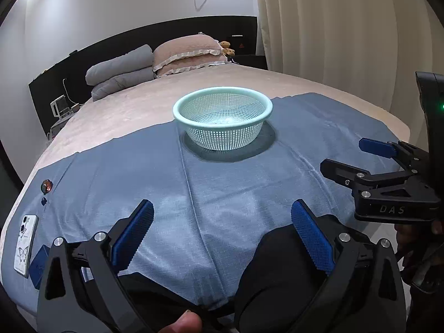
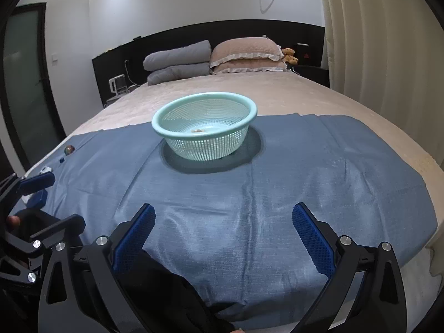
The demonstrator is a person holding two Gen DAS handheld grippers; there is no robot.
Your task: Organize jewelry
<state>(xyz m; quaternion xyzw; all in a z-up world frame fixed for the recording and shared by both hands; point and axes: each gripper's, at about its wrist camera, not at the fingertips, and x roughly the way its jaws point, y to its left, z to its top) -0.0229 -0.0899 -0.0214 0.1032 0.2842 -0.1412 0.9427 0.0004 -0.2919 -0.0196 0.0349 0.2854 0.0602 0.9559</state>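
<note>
A mint-green mesh basket point(image 1: 222, 122) point(image 2: 204, 126) stands on a blue cloth point(image 1: 222, 183) point(image 2: 249, 183) spread over the bed. A small brownish piece of jewelry point(image 2: 197, 131) lies on its bottom. Near the cloth's left edge lie a round reddish bead-like piece point(image 1: 46, 186) point(image 2: 69, 149) and a tiny dark blue piece point(image 1: 43, 201) point(image 2: 61, 160). My left gripper point(image 1: 222, 222) point(image 2: 55, 202) hovers open and empty over the cloth's near edge. My right gripper point(image 2: 223, 222) point(image 1: 344, 154) is also open and empty, to the right of the left one.
A phone in a butterfly case point(image 1: 25, 245) and a small blue box point(image 1: 38, 266) point(image 2: 38, 198) lie at the cloth's near left corner. Pillows point(image 1: 188, 55) and a folded grey quilt point(image 1: 119, 72) sit at the headboard. Curtains point(image 2: 374, 41) hang on the right.
</note>
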